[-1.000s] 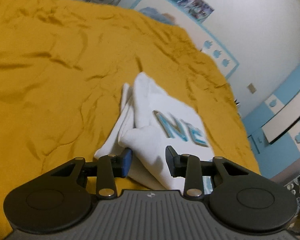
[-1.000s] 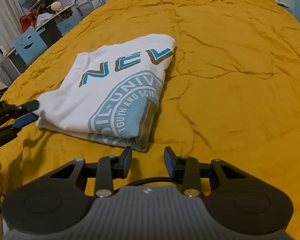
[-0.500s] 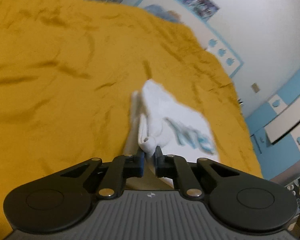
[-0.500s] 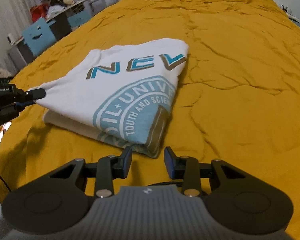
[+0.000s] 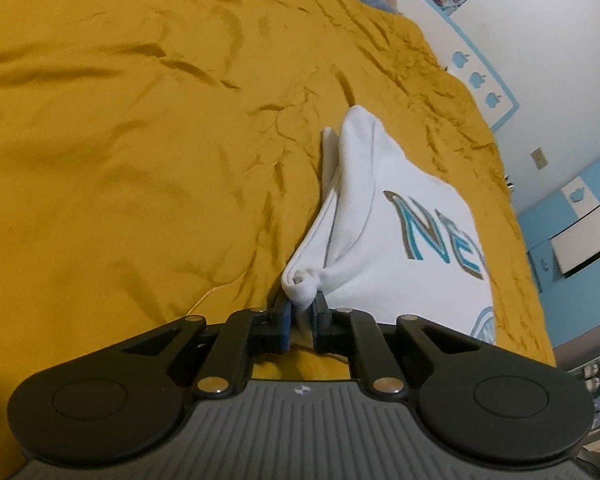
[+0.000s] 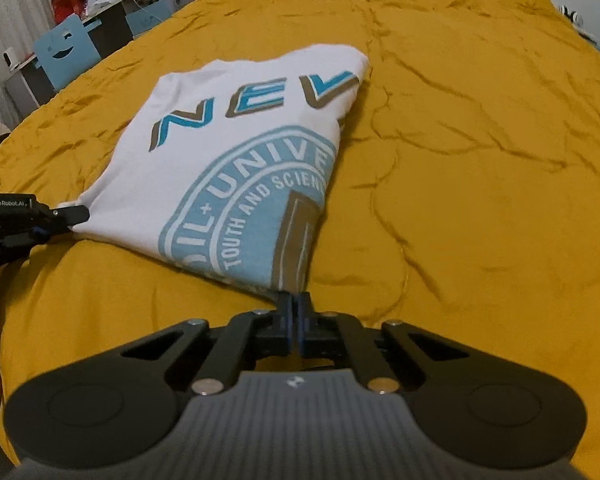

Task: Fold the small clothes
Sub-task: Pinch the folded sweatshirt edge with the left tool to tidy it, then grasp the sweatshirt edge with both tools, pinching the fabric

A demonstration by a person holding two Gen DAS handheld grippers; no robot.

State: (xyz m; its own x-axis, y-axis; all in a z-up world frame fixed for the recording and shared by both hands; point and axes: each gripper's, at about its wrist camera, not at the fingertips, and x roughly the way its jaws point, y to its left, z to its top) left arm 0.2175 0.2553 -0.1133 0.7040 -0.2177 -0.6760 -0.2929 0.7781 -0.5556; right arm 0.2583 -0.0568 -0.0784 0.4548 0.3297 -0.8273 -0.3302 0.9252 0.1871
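Observation:
A folded white T-shirt (image 6: 236, 168) with a teal and brown print lies on the mustard yellow bedspread (image 6: 480, 184). It also shows in the left wrist view (image 5: 384, 224). My left gripper (image 5: 302, 312) is shut on the bunched near corner of the T-shirt and lifts it slightly. It shows at the left edge of the right wrist view (image 6: 70, 216). My right gripper (image 6: 297, 306) is shut on the other near corner of the T-shirt, at the printed edge.
The bedspread (image 5: 140, 120) is wrinkled all around the shirt. A blue chair (image 6: 66, 50) and a cluttered desk (image 6: 112, 0) stand beyond the bed's far left edge. A white wall with blue trim (image 5: 540, 60) runs along the bed.
The left gripper closed on the shirt's corner and raised it. The right gripper moved forward to the printed corner and closed on it.

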